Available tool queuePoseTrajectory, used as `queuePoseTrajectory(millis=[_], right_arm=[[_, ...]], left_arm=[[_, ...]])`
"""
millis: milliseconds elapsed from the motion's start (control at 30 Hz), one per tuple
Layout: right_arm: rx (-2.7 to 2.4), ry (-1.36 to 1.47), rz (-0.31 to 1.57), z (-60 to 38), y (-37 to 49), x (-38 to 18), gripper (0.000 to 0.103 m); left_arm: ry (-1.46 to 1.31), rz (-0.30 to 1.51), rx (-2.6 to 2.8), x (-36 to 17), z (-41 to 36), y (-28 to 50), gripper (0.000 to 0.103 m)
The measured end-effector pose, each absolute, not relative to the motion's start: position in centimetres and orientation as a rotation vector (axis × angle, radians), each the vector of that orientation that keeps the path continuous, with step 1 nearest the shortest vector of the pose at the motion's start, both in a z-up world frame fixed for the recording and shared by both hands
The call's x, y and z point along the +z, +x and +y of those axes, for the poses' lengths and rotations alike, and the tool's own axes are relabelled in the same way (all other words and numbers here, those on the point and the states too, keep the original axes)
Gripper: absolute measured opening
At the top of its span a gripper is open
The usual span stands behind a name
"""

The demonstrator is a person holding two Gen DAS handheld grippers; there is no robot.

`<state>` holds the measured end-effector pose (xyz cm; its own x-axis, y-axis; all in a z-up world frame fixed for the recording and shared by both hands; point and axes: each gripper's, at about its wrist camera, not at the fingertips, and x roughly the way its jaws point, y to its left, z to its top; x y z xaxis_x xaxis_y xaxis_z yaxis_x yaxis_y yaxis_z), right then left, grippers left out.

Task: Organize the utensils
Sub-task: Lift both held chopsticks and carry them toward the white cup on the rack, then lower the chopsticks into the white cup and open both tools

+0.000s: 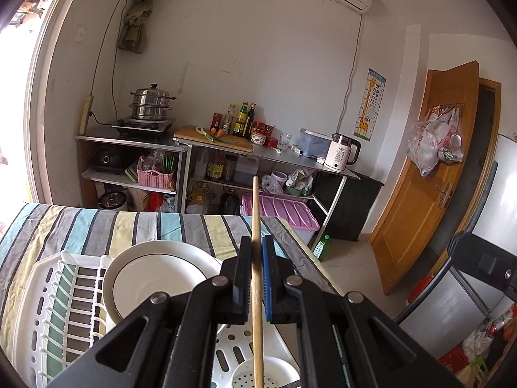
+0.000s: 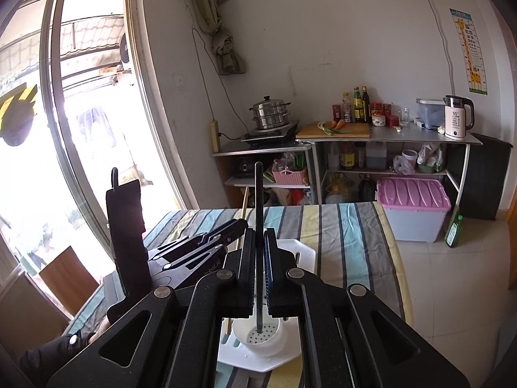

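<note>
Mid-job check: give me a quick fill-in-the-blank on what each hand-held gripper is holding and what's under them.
1. The left hand-held gripper is shut on a ____ chopstick.
2. The right hand-held gripper is shut on a thin ____ utensil handle.
3. The perforated cup below the handle is ____ in colour.
4. The white plate rests in the ____ rack.

Missing words: wooden; black; white; dish

Bench: crowded near us, open beyond

We see the rack [image 1: 58, 291], plate [image 1: 155, 278] and strainer cup [image 2: 260, 336] filling the near bench [image 2: 349, 242] beneath us. We find its far striped half bare. Our left gripper [image 2: 240, 223] and chopstick [image 1: 257, 258] crowd our right gripper [image 2: 258, 236] from the left; the floor [image 2: 452, 291] to the right lies open.
</note>
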<state>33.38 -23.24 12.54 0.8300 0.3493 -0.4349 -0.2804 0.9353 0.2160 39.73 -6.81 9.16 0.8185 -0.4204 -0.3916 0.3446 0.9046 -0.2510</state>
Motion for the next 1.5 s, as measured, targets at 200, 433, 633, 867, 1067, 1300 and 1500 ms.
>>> queuePoseTrajectory(millis=[200,433,633,867,1067,1300,1500], right_arm=[[0.333,0.157,0.53,-23.4,34.6,10.9,0.005],[0.33,0.165,0.562,-23.3,35.0,9.9,0.005],[0.327,0.167,0.575,-23.4,35.0,9.6,0.005],[0.322,0.17,0.589,-23.6,35.3,9.1,0.005],[0.308,0.165,0.597,-23.3,36.2,8.5,0.005],[0.302,0.191,0.612,-23.7,36.9,8.4,0.005],[0.305,0.186,0.64,-23.9,36.7,7.9,0.013]], left_arm=[[-0.175,0.458,-0.408,7.5,-7.0,40.6,0.007],[-0.171,0.445,-0.398,6.7,-7.2,40.7,0.007],[-0.159,0.436,-0.383,6.7,-7.6,41.1,0.007],[-0.141,0.47,-0.395,5.5,-7.9,41.0,0.007],[-0.12,0.523,-0.39,4.5,-6.8,40.2,0.007],[-0.078,0.539,-0.388,3.7,-6.5,39.1,0.008],[-0.073,0.53,-0.393,4.1,-5.9,37.7,0.016]])
